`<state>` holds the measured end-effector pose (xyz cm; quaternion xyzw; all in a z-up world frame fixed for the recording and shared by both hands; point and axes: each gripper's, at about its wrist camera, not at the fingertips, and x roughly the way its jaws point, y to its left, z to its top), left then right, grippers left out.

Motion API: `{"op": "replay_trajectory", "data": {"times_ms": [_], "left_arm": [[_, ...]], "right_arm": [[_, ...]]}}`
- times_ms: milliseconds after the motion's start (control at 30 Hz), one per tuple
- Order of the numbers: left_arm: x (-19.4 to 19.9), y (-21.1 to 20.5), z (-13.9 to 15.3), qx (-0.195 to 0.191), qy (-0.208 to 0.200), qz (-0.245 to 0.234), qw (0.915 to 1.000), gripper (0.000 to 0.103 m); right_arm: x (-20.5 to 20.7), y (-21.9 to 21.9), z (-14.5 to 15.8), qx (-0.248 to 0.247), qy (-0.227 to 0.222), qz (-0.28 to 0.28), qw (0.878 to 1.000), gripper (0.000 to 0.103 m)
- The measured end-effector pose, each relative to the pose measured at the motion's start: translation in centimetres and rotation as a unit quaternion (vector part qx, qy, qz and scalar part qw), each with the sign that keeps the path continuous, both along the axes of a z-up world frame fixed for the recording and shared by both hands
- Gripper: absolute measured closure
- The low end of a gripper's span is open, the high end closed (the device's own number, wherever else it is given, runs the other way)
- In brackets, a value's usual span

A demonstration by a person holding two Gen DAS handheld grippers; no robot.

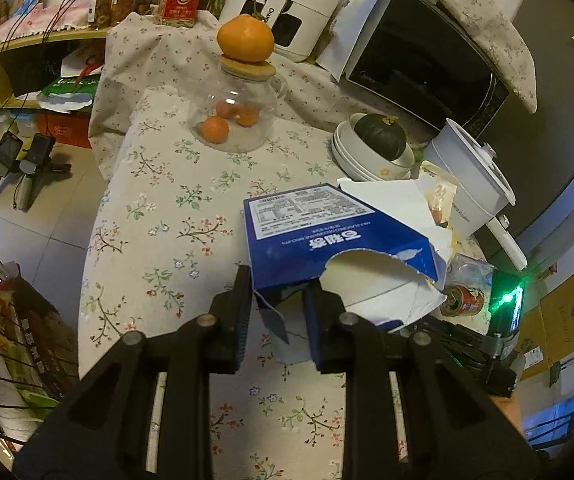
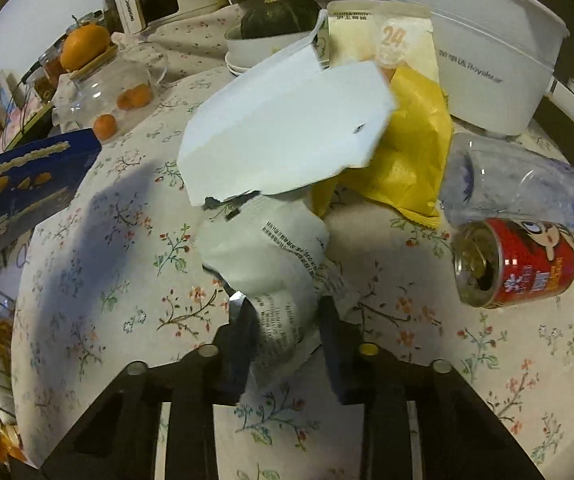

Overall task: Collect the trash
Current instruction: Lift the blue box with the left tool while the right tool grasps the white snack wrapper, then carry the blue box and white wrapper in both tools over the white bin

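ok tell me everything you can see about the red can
The red can is a small metal drink can with a cartoon face and white and yellow print on its side. It lies on its side on the floral tablecloth, open top facing the right wrist camera, tab hole dark. A clear plastic bottle with a blue cap lies just behind it, seeming to touch its upper edge. Neither gripper touches it. In the left wrist view it shows partly, behind the blue box.

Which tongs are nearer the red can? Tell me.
Right. The right tongs grip white packaging beside the red can; the left tongs hold the blue box, farther away.
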<state>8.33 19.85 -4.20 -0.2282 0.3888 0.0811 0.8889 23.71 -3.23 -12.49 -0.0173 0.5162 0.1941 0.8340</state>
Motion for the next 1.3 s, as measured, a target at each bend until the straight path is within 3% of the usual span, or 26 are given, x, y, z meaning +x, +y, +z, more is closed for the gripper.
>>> {"op": "replay_trajectory", "data": {"times_ms": [433, 800, 1033, 1300], "left_arm": [[0.1, -1.1, 0.6, -0.007, -0.012, -0.016, 0.9998, 0.076], [0.9, -5.8, 1.4, -0.023, -0.021, -0.086, 0.9958, 0.076], [0.9, -10.6, 2.3, -0.020, -0.030, -0.156, 0.9872, 0.076], [0.6, -16.0, 2.7, -0.009, -0.030, -0.244, 0.9693, 0.076]], "right_arm": [[-3.7, -3.3, 4.5, 0.030, -0.019, 0.026, 0.999, 0.076], [-6.8, -9.4, 7.8, 0.048, -0.034, -0.003, 0.998, 0.076], [-7.7, -14.9, 8.6, 0.051, -0.034, -0.046, 0.997, 0.076], [-9.4, -21.3, 8.5, 0.039, -0.028, -0.096, 0.994, 0.076]]}}
